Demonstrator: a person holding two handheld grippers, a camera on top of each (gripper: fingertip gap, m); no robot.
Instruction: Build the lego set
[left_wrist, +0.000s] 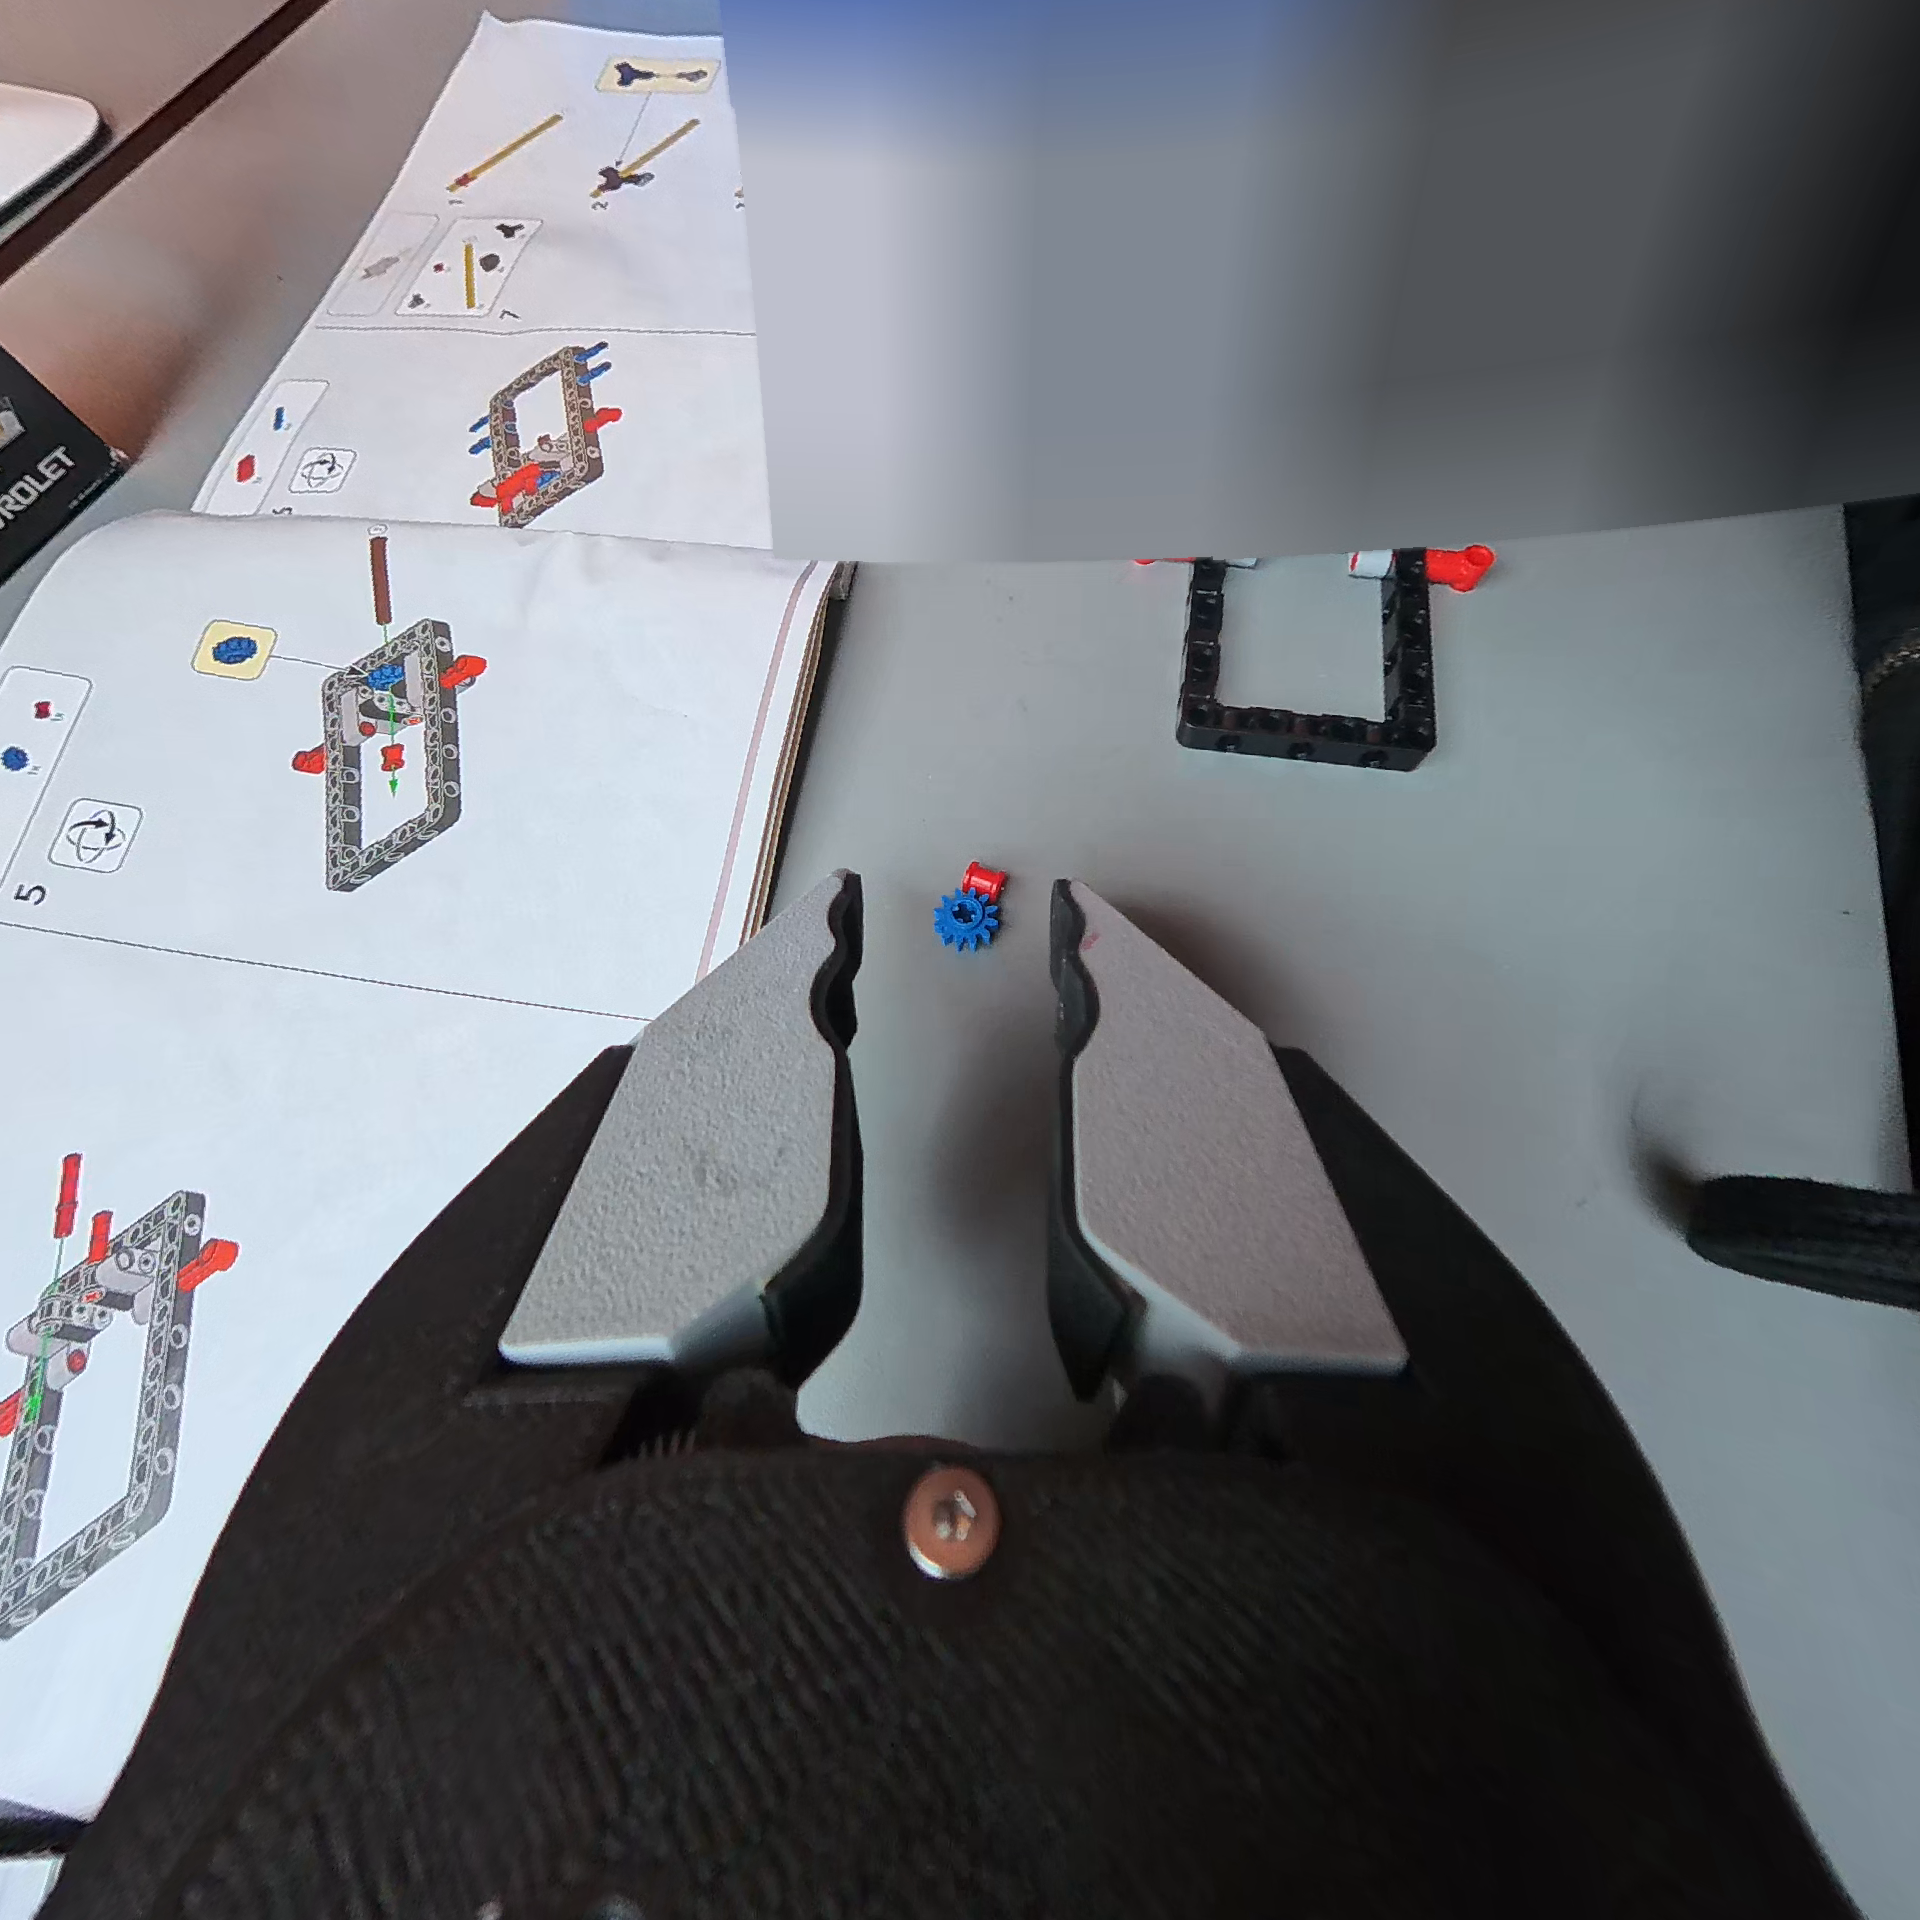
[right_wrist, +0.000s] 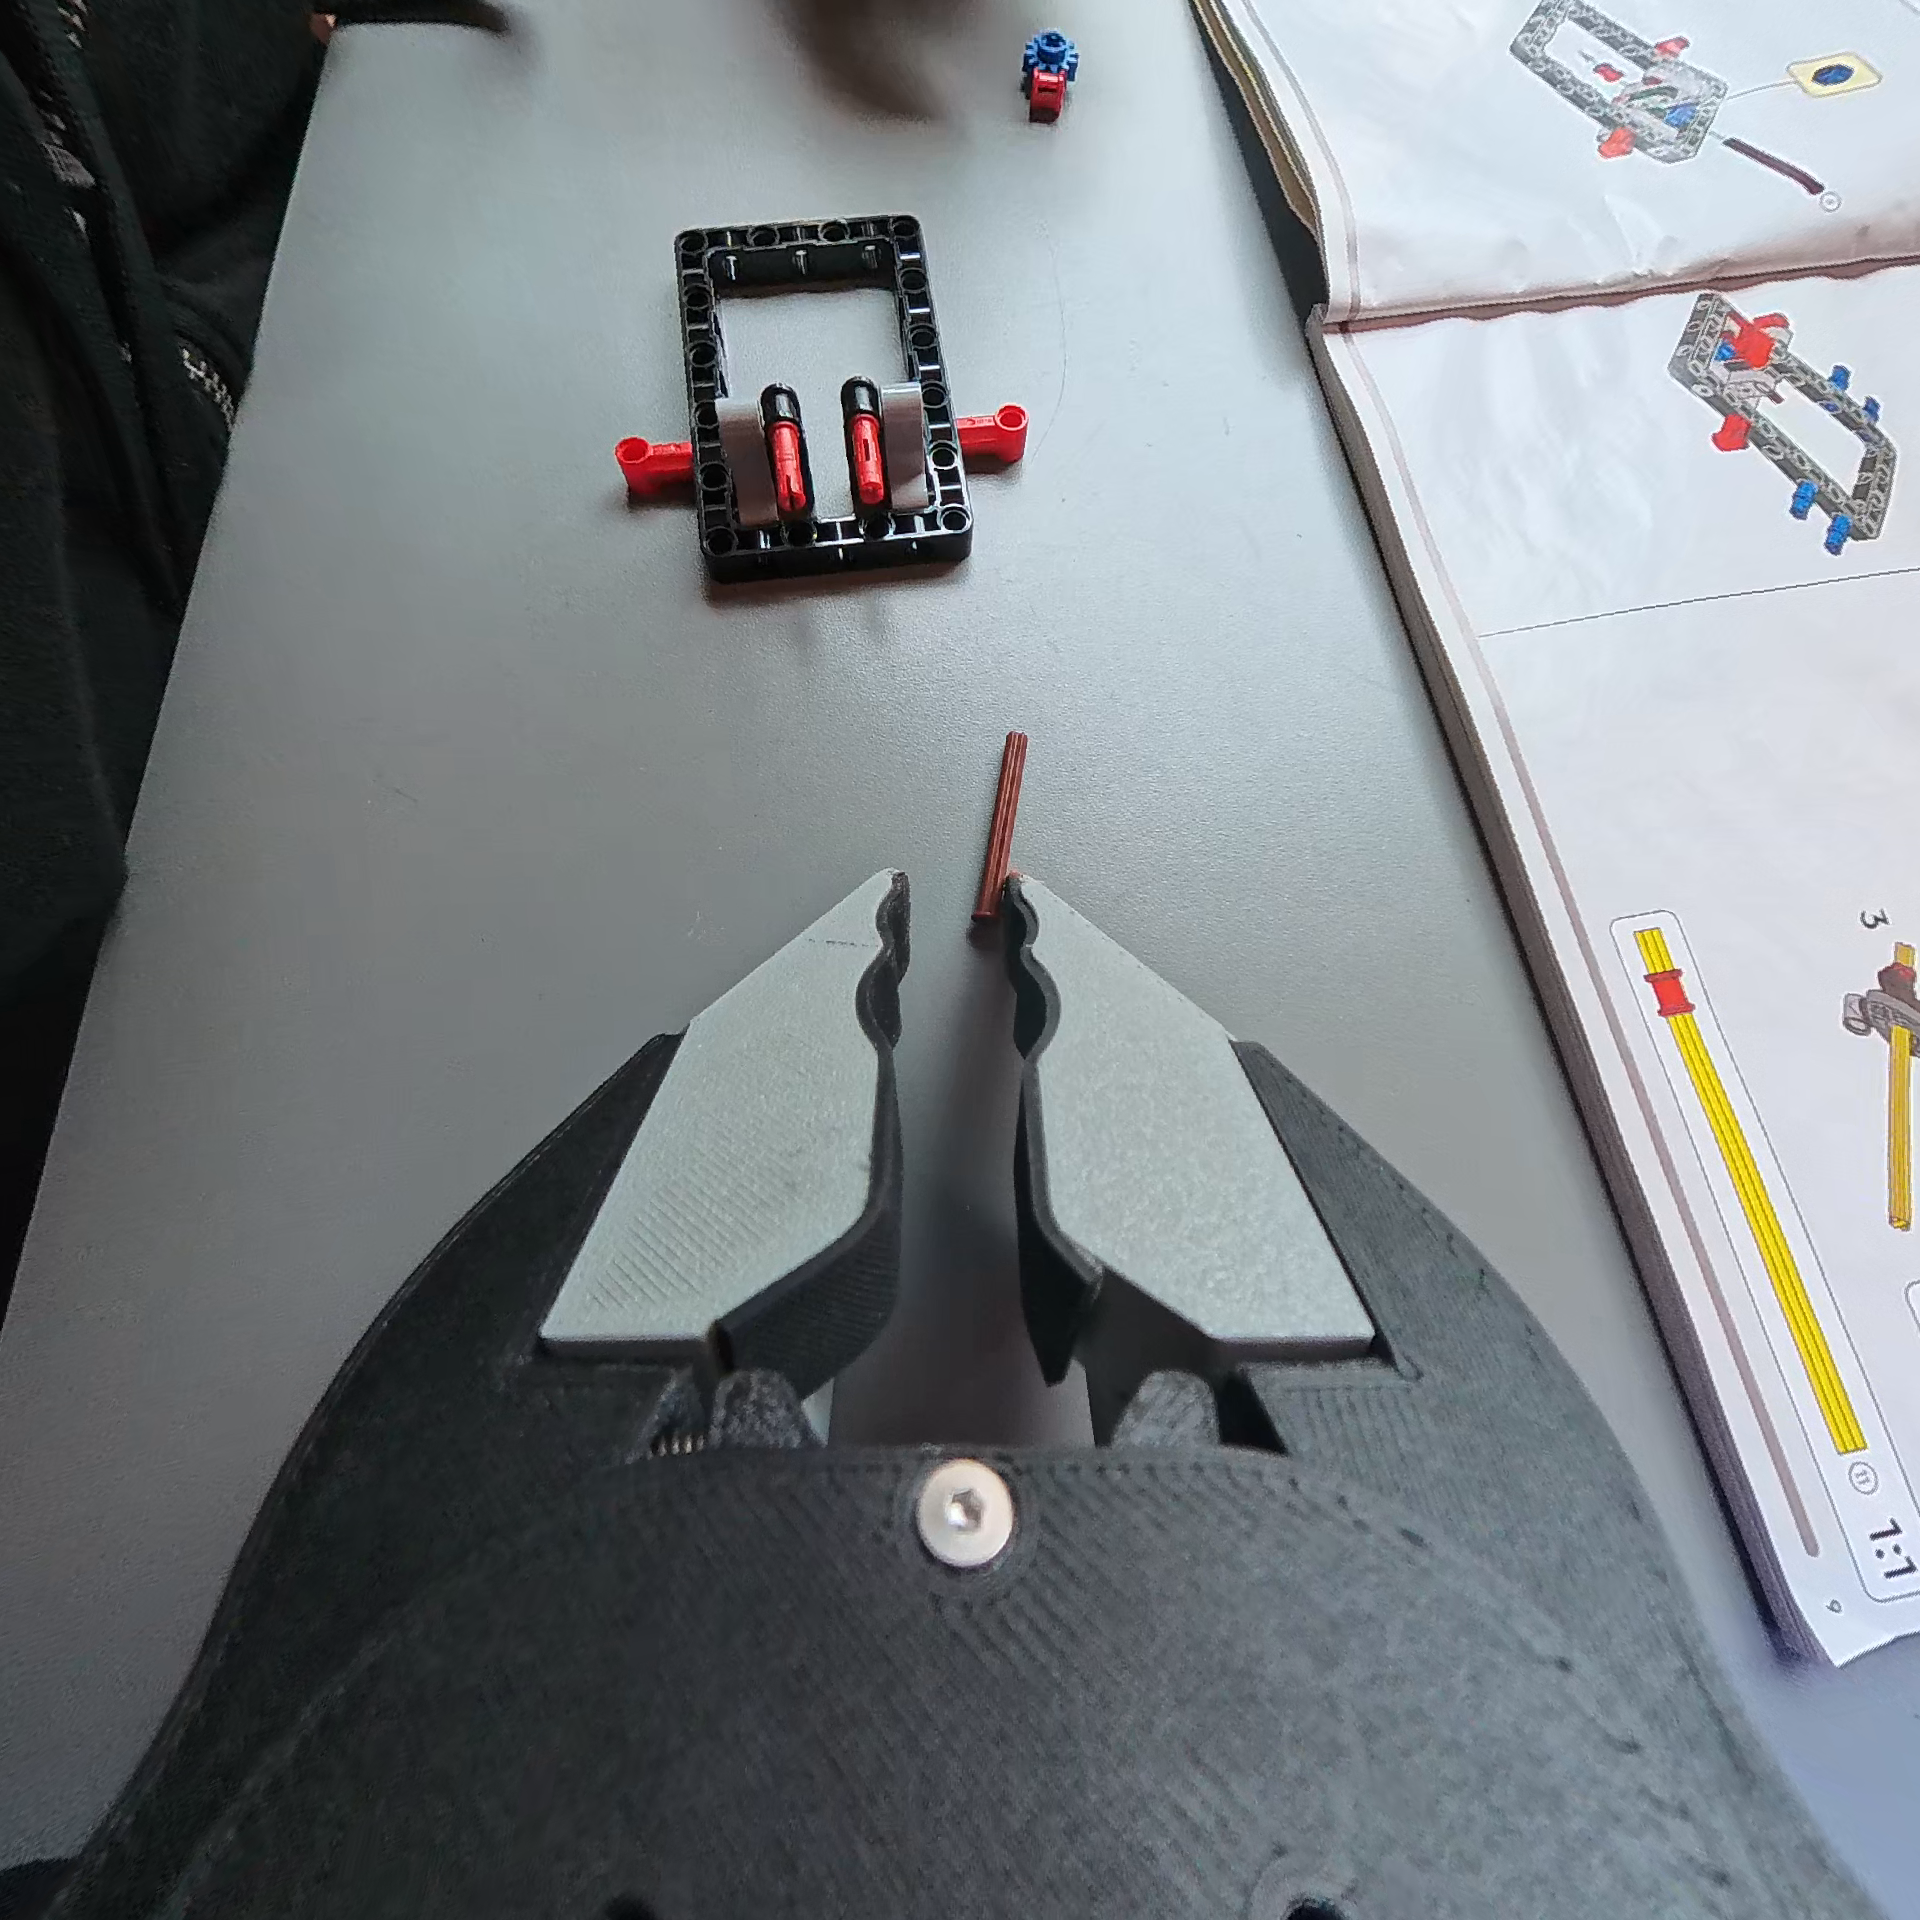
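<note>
Two parted grippers (left_wrist: 956, 899) (right_wrist: 956, 899), nothing held

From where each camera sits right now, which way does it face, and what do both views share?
Left wrist view: sits behind the left gripper, facing the blue gear, red bush and black frame; its open jaws show.
Right wrist view: sits behind the right gripper, facing the brown axle and frame from the opposite end; open jaws show.
Shared: frame, gear, bush, instruction booklet, grey table.
</note>
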